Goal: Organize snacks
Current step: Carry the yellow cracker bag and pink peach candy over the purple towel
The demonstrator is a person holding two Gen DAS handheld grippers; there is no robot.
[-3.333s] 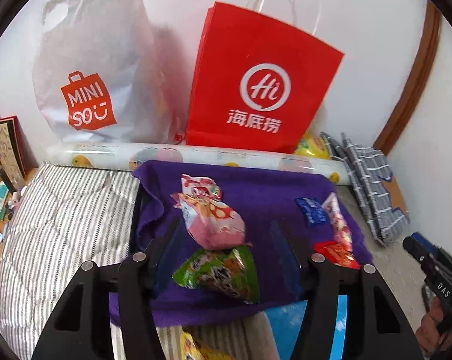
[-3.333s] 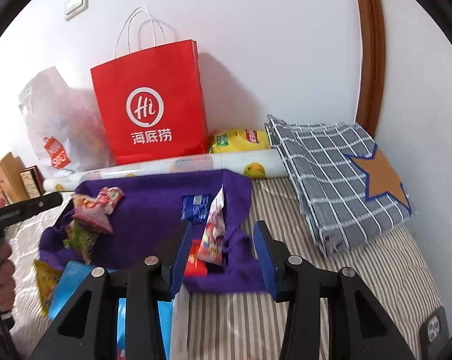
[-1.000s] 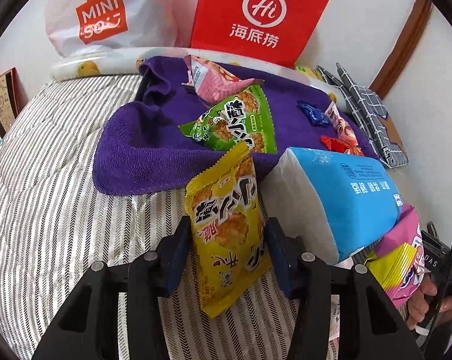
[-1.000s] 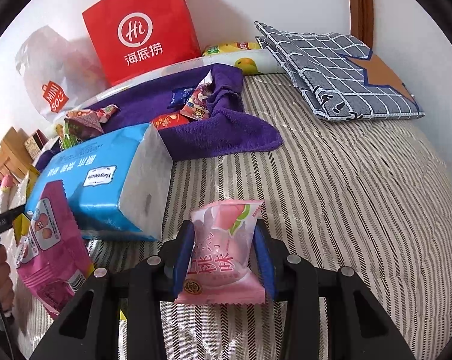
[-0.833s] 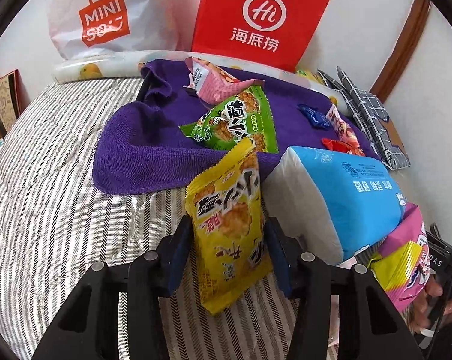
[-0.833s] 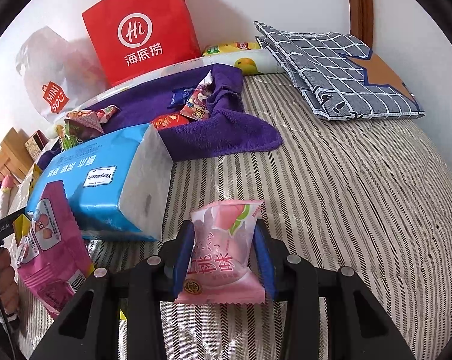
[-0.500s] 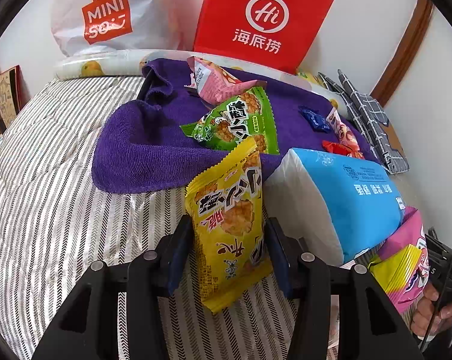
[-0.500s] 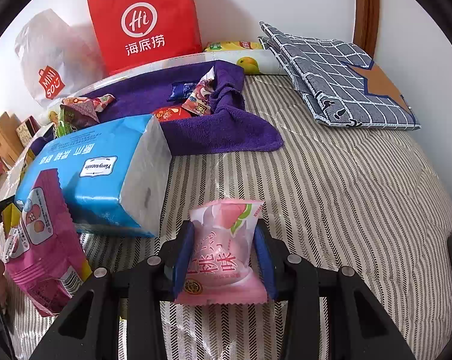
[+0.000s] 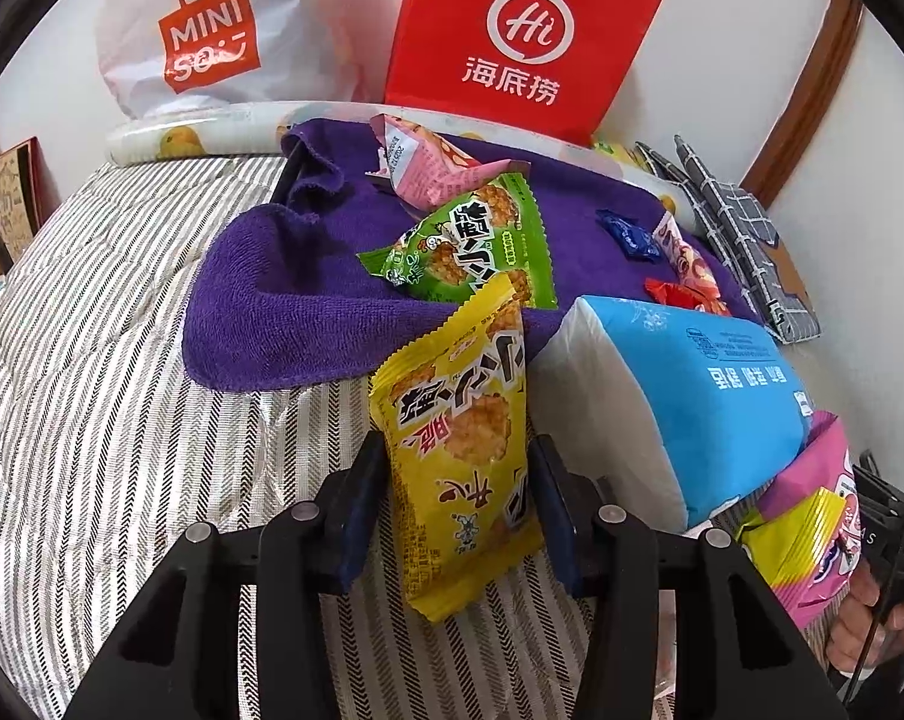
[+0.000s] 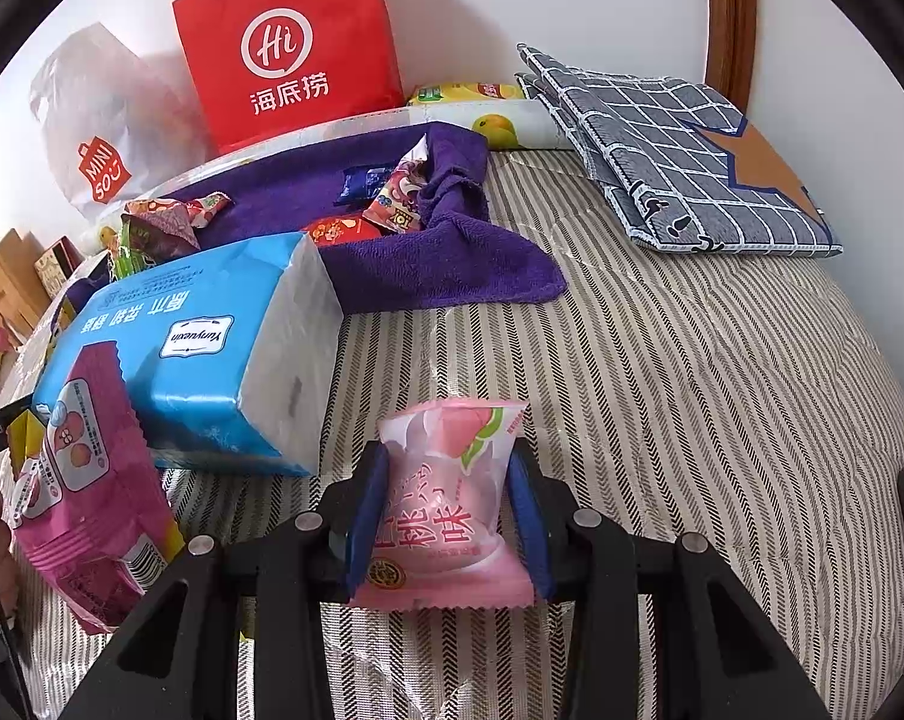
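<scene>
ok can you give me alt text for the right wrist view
The right gripper grips a pink peach snack packet between its fingers, above a striped bedcover. To the left lie a blue tissue pack and a magenta snack bag, with small snacks on a purple towel behind.

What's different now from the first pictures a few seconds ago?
Both grippers were empty over the purple towel. Now the left gripper clamps a yellow snack packet, and the right gripper clamps a pink peach candy packet. The snacks on the towel stayed where they were.
</scene>
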